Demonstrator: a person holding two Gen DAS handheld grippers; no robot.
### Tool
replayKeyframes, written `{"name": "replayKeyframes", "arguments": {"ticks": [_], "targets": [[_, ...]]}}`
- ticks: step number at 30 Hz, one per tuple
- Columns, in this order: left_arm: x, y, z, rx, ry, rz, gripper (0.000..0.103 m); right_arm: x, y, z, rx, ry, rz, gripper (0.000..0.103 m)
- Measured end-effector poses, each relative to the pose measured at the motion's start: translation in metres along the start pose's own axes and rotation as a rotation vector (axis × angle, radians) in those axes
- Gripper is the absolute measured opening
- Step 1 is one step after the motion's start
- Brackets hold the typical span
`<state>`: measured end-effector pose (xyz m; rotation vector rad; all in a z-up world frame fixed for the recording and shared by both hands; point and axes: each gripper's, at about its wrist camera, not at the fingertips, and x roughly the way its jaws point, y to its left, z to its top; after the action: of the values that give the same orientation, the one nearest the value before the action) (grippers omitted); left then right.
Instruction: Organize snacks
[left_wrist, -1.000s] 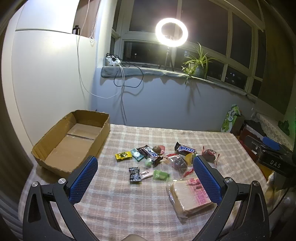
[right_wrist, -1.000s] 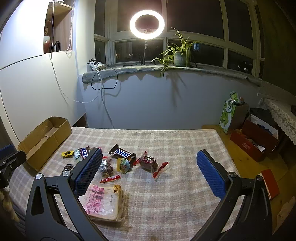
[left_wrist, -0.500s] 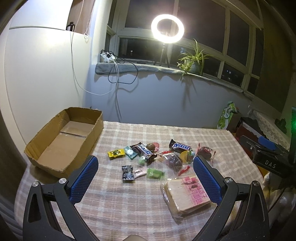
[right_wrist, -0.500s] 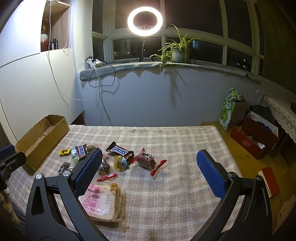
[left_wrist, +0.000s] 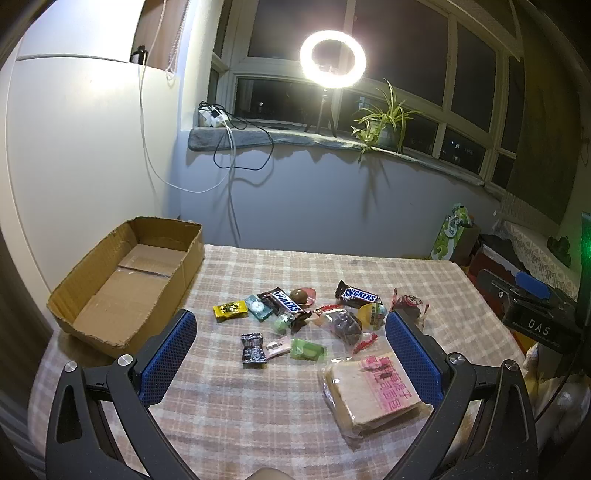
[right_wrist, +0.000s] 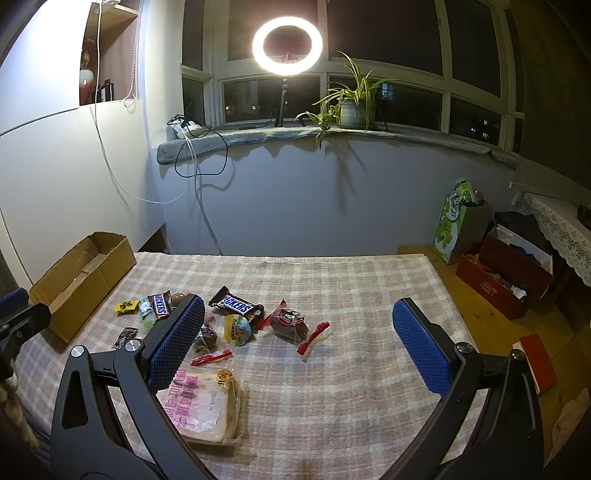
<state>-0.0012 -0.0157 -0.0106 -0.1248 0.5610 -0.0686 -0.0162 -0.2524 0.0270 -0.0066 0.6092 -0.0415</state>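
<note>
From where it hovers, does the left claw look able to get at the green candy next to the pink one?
Probably yes. The left claw is open and empty, and the green candy lies flat on the tablecloth, uncovered, with only the pink candy close beside it.

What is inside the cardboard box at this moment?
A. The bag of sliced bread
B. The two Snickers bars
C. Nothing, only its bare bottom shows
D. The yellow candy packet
C: the left wrist view looks into the cardboard box and shows only its bare bottom, while the Snickers bars, the bag of sliced bread and the yellow candy packet all lie on the tablecloth.
</note>
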Motion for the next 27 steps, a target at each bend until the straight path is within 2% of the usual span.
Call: {"name": "replayKeyframes", "arguments": {"ticks": [27], "targets": [[0.0064, 0.0004, -0.0033, -0.004, 0.030, -0.026, 0.102, 0.0086, 0.0080, -0.0044, -0.021, 0.029, 0.009, 0.103]]}}
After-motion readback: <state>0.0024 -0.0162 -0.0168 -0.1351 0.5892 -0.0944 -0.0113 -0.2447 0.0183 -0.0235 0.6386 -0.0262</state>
